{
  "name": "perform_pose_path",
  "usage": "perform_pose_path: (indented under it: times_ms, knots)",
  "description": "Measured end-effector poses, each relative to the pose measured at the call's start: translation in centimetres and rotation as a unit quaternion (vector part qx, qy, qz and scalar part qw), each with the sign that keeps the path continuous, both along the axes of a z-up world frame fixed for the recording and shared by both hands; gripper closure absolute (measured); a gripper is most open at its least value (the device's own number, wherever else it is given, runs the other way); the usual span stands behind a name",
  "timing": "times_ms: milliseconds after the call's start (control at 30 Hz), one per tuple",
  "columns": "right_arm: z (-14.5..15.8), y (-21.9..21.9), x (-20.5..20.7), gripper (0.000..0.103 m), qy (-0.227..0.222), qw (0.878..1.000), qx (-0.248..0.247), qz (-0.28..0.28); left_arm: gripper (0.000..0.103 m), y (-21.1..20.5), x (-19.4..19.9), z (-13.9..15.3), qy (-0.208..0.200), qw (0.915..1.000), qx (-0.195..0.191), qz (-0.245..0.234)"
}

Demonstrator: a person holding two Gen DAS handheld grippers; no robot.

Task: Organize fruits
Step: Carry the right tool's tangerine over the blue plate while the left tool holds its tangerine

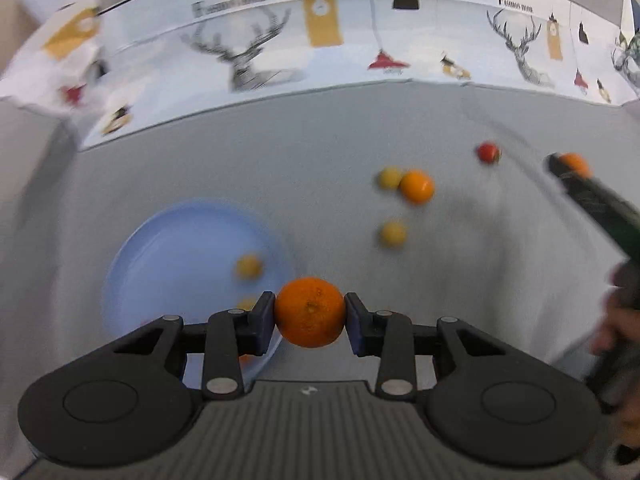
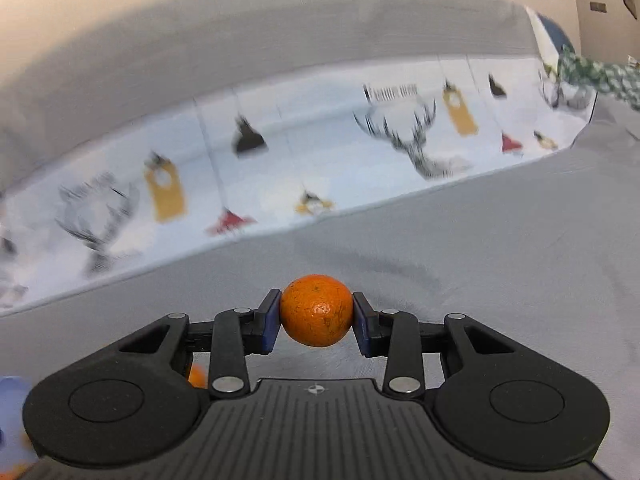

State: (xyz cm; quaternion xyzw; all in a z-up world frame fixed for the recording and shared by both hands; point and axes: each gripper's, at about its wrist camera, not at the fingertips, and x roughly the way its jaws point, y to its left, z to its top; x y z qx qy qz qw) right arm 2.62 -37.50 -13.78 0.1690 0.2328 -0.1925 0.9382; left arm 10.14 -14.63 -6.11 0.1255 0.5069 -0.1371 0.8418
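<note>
My left gripper (image 1: 310,316) is shut on an orange tangerine (image 1: 310,312) and holds it above the right rim of a light blue plate (image 1: 168,256). A small yellow fruit (image 1: 249,266) lies on the plate, with another (image 1: 246,303) partly hidden behind my left finger. My right gripper (image 2: 316,318) is shut on a second orange fruit (image 2: 316,310) above the grey cloth. It also shows in the left wrist view (image 1: 568,166) at the right, holding that fruit. On the cloth lie an orange (image 1: 417,186), two yellow fruits (image 1: 390,178) (image 1: 393,233) and a red fruit (image 1: 488,152).
A printed backdrop (image 1: 320,44) with deer and lamps stands along the back of the grey cloth (image 1: 320,140). In the right wrist view a bit of orange fruit (image 2: 196,376) and the blue plate's edge (image 2: 12,400) show at lower left.
</note>
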Motion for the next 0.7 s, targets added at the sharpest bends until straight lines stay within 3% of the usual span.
perform_pose_path:
  times_ms: [133, 267, 467, 700]
  knots:
    - [3.7, 5.1, -7.1, 0.064, -0.006, 0.997, 0.016, 0.075, 0.062, 4.7, -4.9, 1.4, -0.004, 0.9998, 0.016, 0.009]
    - [6.6, 11.0, -11.6, 0.064, -0.007, 0.986, 0.041, 0.16, 0.062, 9.1, -9.1, 3.2, -0.033, 0.999, 0.014, 0.028]
    - [11.3, 17.5, -12.9, 0.064, -0.033, 0.962, 0.06, 0.265, 0.062, 13.9, -14.1, 6.2, -0.098, 0.9931, -0.016, 0.062]
    - [13.5, 23.0, -14.8, 0.064, -0.013, 0.948, 0.025, 0.317, 0.062, 17.9, -17.6, 8.5, -0.136, 0.9846, -0.066, 0.087]
